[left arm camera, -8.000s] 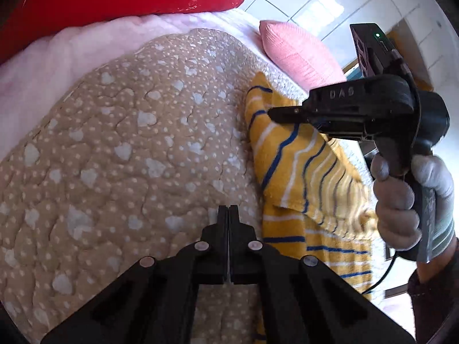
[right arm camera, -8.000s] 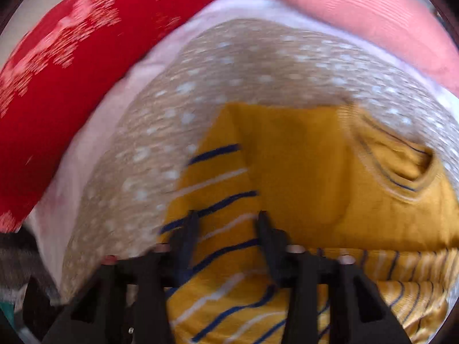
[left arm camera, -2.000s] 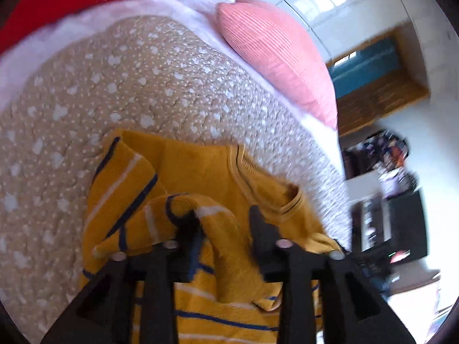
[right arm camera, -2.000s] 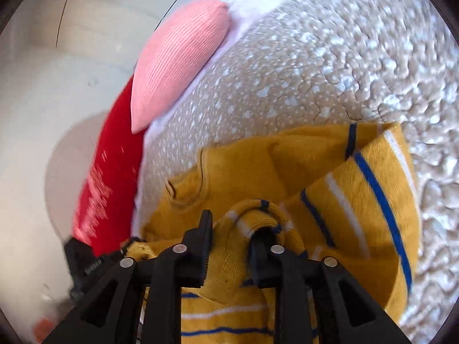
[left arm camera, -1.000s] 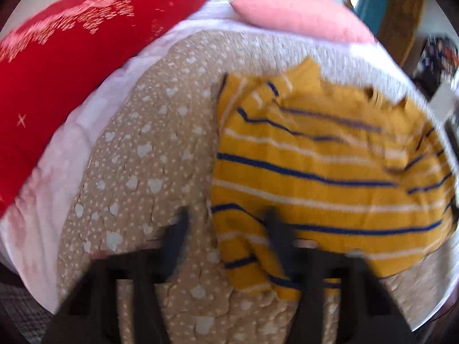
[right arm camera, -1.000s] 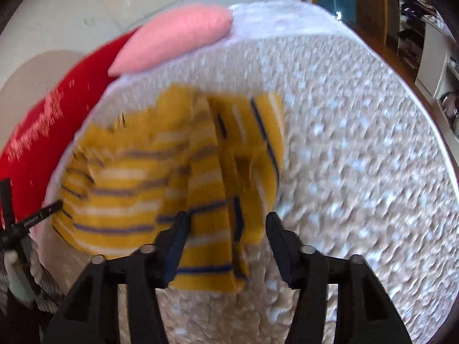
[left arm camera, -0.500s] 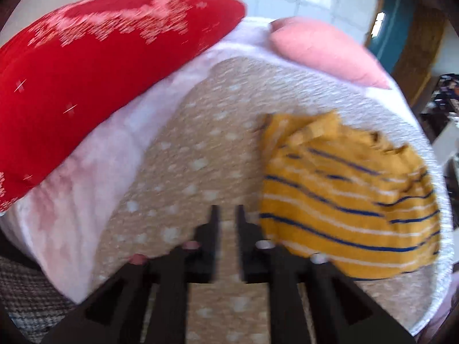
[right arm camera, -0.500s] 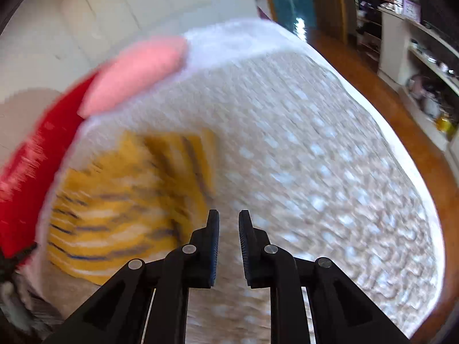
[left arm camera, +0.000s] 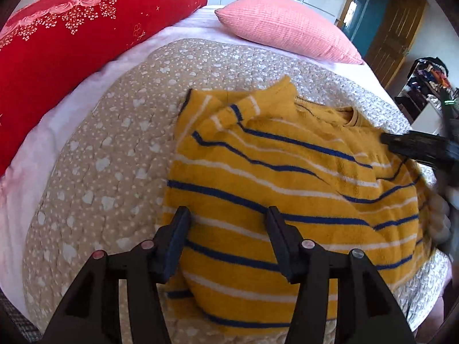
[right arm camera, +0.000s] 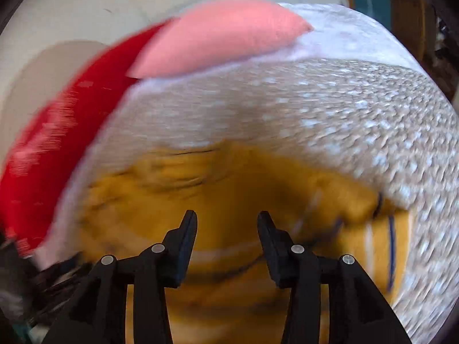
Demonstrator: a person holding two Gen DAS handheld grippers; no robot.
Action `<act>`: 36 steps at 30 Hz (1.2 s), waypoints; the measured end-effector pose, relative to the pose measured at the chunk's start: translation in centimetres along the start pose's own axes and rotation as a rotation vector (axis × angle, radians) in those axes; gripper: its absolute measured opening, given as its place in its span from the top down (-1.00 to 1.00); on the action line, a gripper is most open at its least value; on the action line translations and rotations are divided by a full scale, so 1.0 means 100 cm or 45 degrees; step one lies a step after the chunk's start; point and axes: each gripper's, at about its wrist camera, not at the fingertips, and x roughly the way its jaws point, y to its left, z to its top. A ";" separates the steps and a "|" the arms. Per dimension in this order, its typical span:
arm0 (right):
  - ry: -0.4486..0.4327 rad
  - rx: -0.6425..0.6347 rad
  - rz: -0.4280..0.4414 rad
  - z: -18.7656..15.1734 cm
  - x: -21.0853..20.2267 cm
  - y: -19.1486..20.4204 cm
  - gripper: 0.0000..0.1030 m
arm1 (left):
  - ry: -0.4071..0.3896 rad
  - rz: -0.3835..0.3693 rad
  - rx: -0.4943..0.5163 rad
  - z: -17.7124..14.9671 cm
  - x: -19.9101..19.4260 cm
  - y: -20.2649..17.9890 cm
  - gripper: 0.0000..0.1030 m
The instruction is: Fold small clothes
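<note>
A small yellow sweater (left arm camera: 287, 189) with blue and white stripes lies on the tan quilted bed cover (left arm camera: 109, 149), its sleeves folded in over the body and its collar toward the far right. My left gripper (left arm camera: 228, 215) is open and empty just above the sweater's near hem. The right gripper shows in the left wrist view (left arm camera: 413, 149) at the sweater's far right edge. In the blurred right wrist view the right gripper (right arm camera: 226, 220) is open and empty above the sweater's plain yellow part (right arm camera: 229, 189).
A red flowered pillow (left arm camera: 63, 34) lies at the back left and a pink pillow (left arm camera: 287, 25) at the back. A white sheet (left arm camera: 51, 126) borders the quilt. A doorway and shelves (left arm camera: 424, 80) are at the right.
Both grippers have opened from nearly shut and moved back over the sweater. The right wrist view has swung from the bare quilt to the sweater's upper part.
</note>
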 end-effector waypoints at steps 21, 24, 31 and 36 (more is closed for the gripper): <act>-0.044 -0.064 0.209 -0.038 -0.085 0.068 0.09 | -0.019 -0.010 0.113 -0.015 -0.036 0.049 0.90; -0.001 -0.150 0.271 -0.047 -0.079 0.107 0.09 | -0.069 -0.051 -0.036 -0.013 -0.048 0.075 0.87; 0.160 -0.287 0.368 -0.059 -0.032 0.196 0.02 | -0.041 -0.304 -0.283 -0.046 -0.033 0.089 0.13; 0.330 -0.314 0.341 -0.059 0.026 0.249 -0.01 | -0.033 -0.416 -0.389 -0.056 -0.015 0.078 0.40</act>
